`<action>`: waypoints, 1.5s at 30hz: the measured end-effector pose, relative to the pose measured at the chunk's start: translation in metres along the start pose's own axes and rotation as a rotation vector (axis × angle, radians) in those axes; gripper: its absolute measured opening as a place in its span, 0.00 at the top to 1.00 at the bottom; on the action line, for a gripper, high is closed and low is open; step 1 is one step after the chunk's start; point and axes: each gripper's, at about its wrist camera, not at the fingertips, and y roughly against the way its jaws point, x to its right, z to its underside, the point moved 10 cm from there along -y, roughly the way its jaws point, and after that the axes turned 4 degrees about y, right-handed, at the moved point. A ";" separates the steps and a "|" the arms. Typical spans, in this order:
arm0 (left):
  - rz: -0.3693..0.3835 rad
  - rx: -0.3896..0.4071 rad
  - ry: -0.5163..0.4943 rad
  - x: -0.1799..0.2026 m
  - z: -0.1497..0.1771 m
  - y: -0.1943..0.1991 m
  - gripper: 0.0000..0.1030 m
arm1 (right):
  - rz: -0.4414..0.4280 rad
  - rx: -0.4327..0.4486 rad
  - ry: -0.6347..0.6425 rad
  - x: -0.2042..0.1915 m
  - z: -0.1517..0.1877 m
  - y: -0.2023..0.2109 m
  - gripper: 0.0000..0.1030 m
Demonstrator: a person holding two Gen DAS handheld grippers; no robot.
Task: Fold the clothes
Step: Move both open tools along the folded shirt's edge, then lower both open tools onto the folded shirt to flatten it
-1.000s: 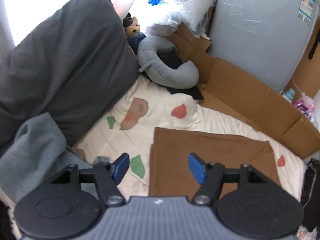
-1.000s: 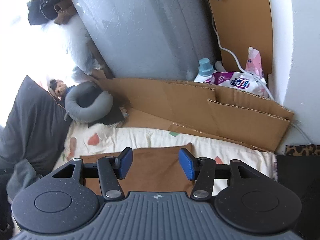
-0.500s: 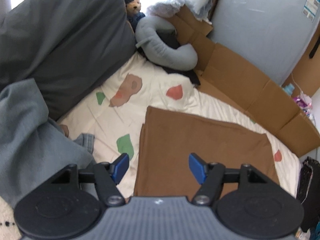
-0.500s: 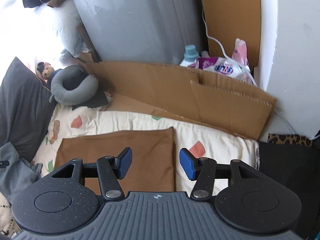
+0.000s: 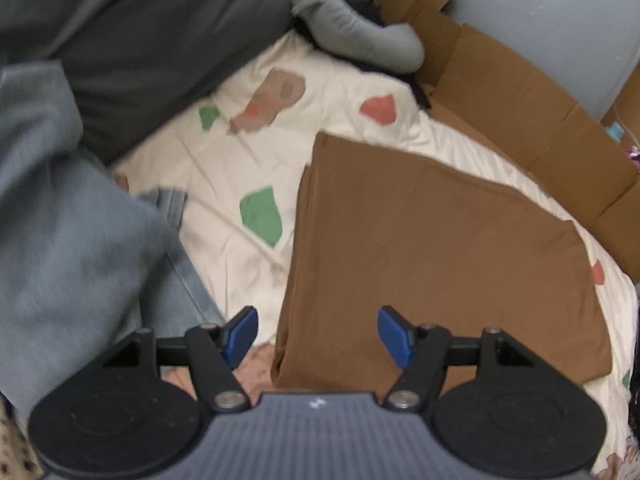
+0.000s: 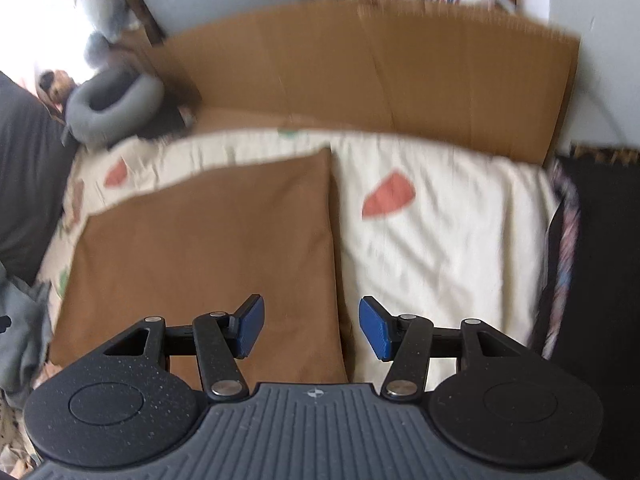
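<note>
A brown cloth lies flat and folded into a rectangle on a cream bedsheet with coloured patches. My left gripper hangs open over the cloth's near left corner, nothing between its blue pads. In the right wrist view the same brown cloth fills the left half. My right gripper stands open above the cloth's right edge near its front corner, not touching it.
A dark grey pillow and grey garments crowd the left side. A grey neck pillow lies at the back. Cardboard sheets line the far side of the bed. A dark item borders the right.
Both grippers have dropped toward the bed, so the brown cloth looks much larger and closer. Both sets of jaws kept the same opening.
</note>
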 end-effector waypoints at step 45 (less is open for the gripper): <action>-0.070 0.001 0.113 0.010 0.024 -0.040 0.50 | 0.035 -0.067 0.106 -0.017 0.037 -0.060 0.55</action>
